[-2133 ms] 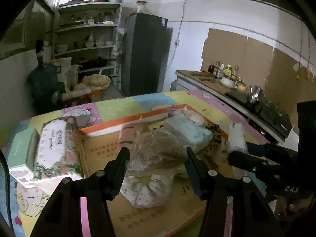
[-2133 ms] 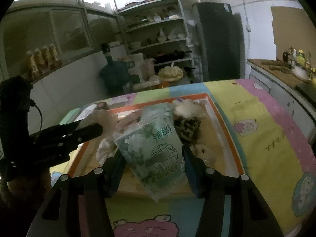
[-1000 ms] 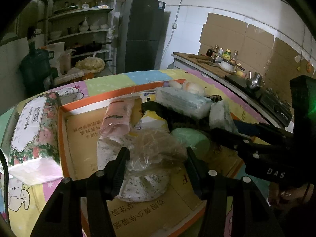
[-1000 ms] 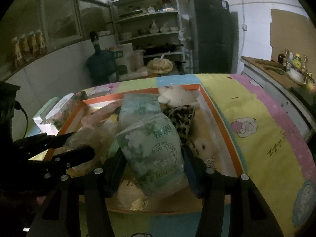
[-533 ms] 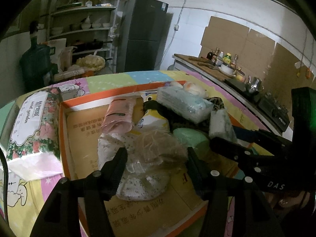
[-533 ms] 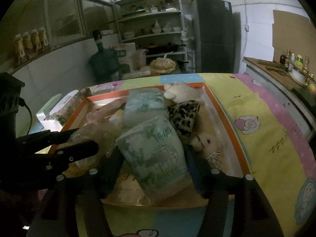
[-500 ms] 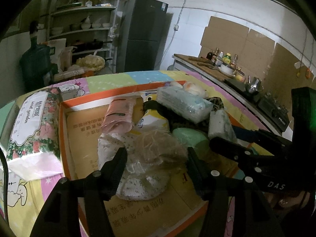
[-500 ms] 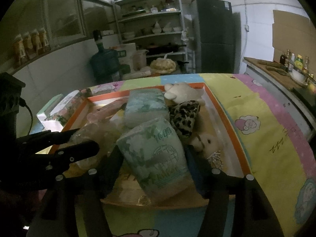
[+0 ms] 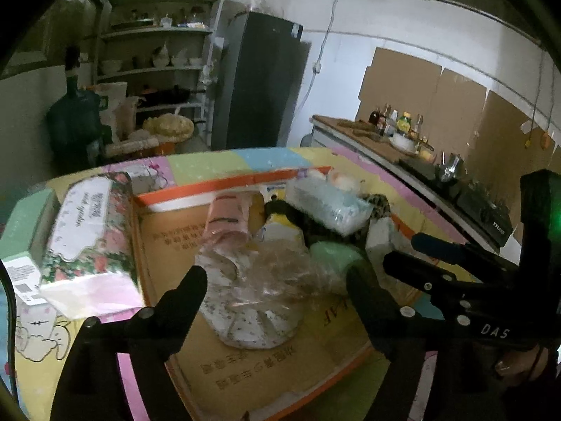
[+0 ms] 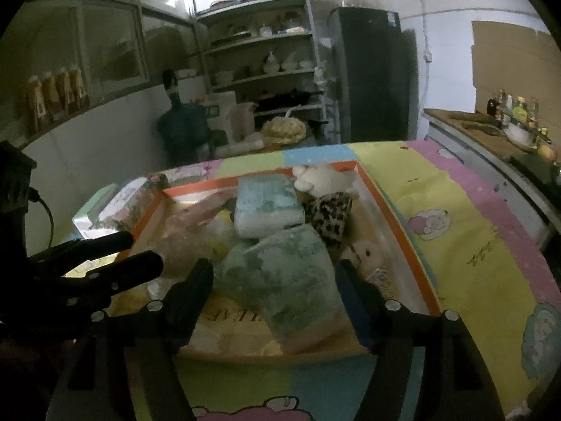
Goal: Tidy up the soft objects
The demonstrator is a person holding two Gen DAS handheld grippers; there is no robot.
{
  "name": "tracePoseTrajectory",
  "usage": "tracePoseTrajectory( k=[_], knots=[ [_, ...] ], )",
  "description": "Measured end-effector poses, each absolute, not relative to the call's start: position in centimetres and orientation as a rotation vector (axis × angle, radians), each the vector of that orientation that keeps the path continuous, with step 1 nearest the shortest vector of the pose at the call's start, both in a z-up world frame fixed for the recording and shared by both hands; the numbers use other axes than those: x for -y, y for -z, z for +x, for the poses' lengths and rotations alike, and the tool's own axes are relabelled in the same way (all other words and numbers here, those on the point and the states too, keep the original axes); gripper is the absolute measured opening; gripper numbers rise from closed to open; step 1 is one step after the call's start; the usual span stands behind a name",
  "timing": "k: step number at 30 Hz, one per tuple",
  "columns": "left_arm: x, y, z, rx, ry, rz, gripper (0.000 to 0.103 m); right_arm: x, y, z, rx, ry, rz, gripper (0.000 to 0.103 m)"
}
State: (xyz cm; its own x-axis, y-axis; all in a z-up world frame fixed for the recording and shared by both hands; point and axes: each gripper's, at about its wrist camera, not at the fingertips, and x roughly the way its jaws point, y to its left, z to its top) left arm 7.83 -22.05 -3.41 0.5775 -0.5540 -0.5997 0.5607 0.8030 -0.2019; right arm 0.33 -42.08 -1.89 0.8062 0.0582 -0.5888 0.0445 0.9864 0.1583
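A shallow cardboard box with an orange rim (image 9: pixel 224 184) (image 10: pixel 396 217) holds several soft things. My left gripper (image 9: pixel 277 289) is open around a crumpled clear plastic bag (image 9: pixel 277 277) that lies on a white floral pouch (image 9: pixel 252 326). My right gripper (image 10: pixel 275 275) is open around a green tissue pack (image 10: pixel 291 280) lying at the box's near edge. Behind it lie a light blue tissue pack (image 10: pixel 266 203), a leopard-print pouch (image 10: pixel 329 210), a white plush toy (image 10: pixel 326 175) and a small tan plush (image 10: pixel 364 252). A pink pack (image 9: pixel 229 215) lies in the box.
A floral tissue box (image 9: pixel 87 224) and a green box (image 9: pixel 24 224) sit left of the cardboard box on the colourful mat (image 10: pixel 455 210). A counter with bottles and a stove (image 9: pixel 438 168) runs along the right. Shelves and a dark fridge (image 9: pixel 259 80) stand behind.
Both grippers have opened wider. The green tissue pack has dropped from the right gripper's hold and now lies tilted in the box. The plastic bag has settled onto the floral pouch.
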Motion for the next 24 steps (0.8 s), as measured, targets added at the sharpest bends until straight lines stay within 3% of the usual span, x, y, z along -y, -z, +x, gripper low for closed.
tracePoseTrajectory(
  k=[24],
  knots=[
    [14.5, -1.4, 3.0, -0.525, 0.33, -0.034, 0.082, 35.7, -3.2, -3.8, -0.482, -0.025, 0.161, 0.075]
  ],
)
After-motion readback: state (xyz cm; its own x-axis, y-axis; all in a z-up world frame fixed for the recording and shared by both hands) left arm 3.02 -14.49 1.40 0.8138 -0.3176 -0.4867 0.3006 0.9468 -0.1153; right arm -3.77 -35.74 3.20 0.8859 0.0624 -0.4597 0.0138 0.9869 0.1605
